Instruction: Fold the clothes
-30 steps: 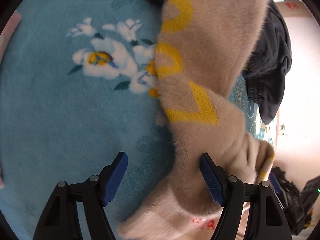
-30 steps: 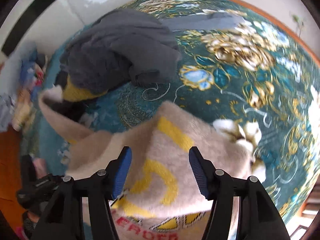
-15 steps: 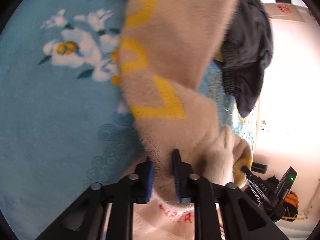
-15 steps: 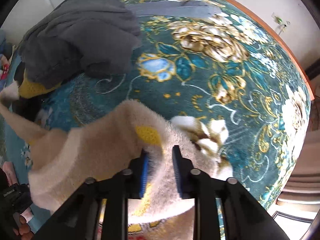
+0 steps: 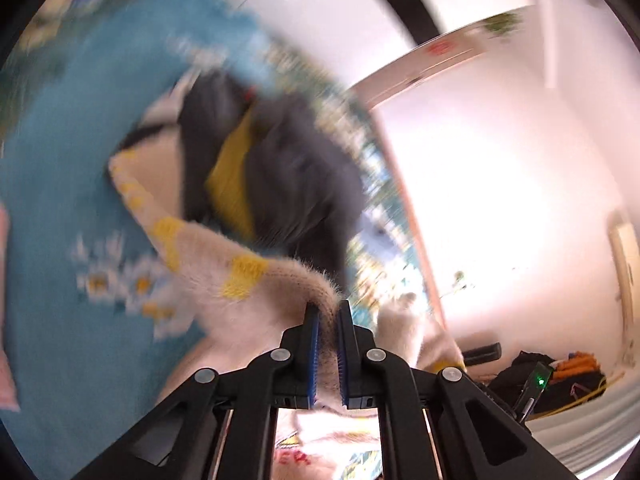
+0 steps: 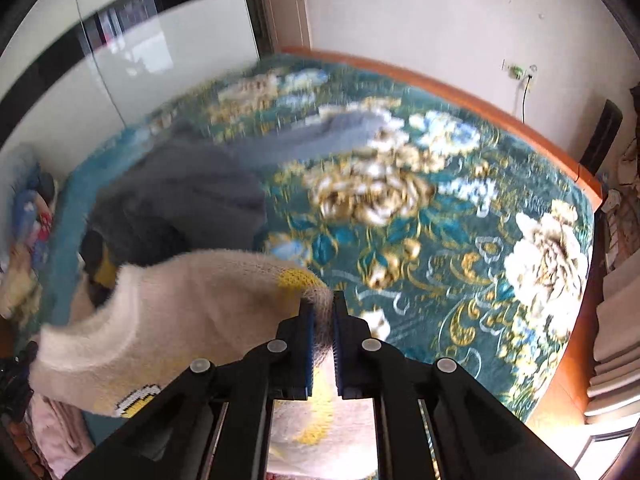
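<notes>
Left wrist view: left gripper (image 5: pixel 328 312) has its jaws pinched tight on the fuzzy beige sweater (image 5: pixel 240 276), which hangs above the blue floral bedspread (image 5: pixel 60 160).
Right wrist view: right gripper (image 6: pixel 323 304) jaws clamp another bit of that sweater (image 6: pixel 180 304), lifted over the bed beside a grey garment pile (image 6: pixel 188 196).
</notes>
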